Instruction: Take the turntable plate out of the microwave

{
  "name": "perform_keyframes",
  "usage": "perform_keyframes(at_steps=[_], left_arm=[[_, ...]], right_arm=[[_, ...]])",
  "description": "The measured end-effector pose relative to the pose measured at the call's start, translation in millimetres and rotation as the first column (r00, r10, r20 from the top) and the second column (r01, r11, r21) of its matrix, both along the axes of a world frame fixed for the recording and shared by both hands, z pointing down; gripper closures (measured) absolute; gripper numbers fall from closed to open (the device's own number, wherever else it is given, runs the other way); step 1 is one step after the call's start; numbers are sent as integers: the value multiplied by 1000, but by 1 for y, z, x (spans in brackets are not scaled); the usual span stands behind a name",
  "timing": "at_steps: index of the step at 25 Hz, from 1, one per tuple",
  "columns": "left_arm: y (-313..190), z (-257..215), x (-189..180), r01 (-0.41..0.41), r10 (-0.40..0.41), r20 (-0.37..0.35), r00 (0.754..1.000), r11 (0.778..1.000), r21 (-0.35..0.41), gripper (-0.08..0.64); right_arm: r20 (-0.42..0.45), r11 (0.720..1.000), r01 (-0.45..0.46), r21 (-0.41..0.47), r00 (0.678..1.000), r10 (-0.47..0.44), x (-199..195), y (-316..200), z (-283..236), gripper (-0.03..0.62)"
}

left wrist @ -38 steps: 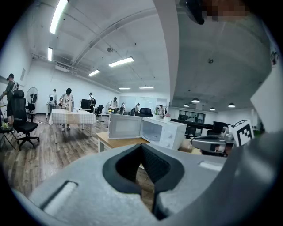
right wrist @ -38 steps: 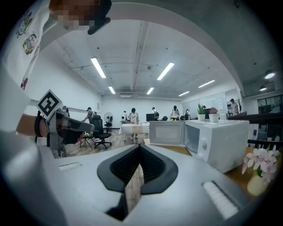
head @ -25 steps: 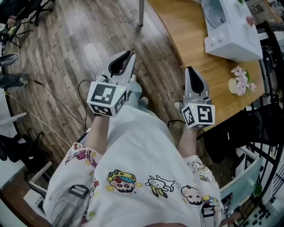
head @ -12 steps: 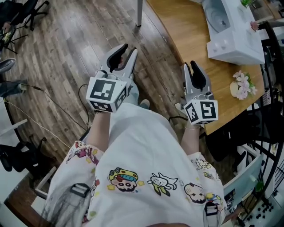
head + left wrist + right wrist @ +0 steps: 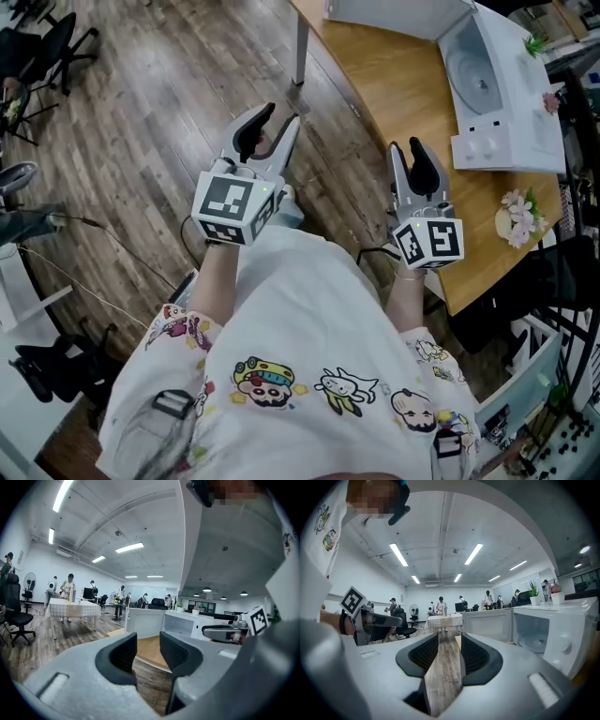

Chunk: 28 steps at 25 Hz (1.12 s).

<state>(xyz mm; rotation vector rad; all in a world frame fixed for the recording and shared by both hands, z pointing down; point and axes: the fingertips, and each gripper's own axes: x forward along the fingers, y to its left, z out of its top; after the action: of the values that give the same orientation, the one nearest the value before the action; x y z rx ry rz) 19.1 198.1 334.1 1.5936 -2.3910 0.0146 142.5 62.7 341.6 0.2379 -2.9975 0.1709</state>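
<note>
Facing the open microwave (image 5: 511,141), left gripper (image 5: 278,118) and right gripper (image 5: 405,147) are held short of it; jaws just opened, empty, likely readied for the plate (image 5: 480,80) inside.

1. Bright, even light from ceiling strip lights (image 5: 129,547); faint, soft shadows.
2. Heavy fisheye bending, black corners in both gripper views.
3. Duller, slightly soft in head view.

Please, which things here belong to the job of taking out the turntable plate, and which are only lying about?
For the job: microwave, its open door, turntable plate inside, left gripper and right gripper (jaws have just been opening, nothing between them).
Lying about: flower ornament, office chair.
</note>
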Motion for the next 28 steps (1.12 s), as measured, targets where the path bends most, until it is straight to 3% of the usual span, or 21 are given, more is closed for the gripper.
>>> perform_keyframes(at_steps=[9,15,22,28], left_arm=[[-2,8,-69,-83,83,-20,996,997,-7,399],[3,19,-92,-70,72,-81,994,997,21,390],[-18,42,-110,-84,85,-138,987,996,10,376],[-66,36,-142,-132,133,-108,985,991,14,376]], right_arm=[[-28,995,-95,-17,995,95,-53,0,8,431],[-96,995,-103,-14,990,101,-67,6,20,420],[-93,989,-142,-46,986,137,-91,-18,30,403],[-77,976,-209,-61,976,204,-115,-68,37,399]])
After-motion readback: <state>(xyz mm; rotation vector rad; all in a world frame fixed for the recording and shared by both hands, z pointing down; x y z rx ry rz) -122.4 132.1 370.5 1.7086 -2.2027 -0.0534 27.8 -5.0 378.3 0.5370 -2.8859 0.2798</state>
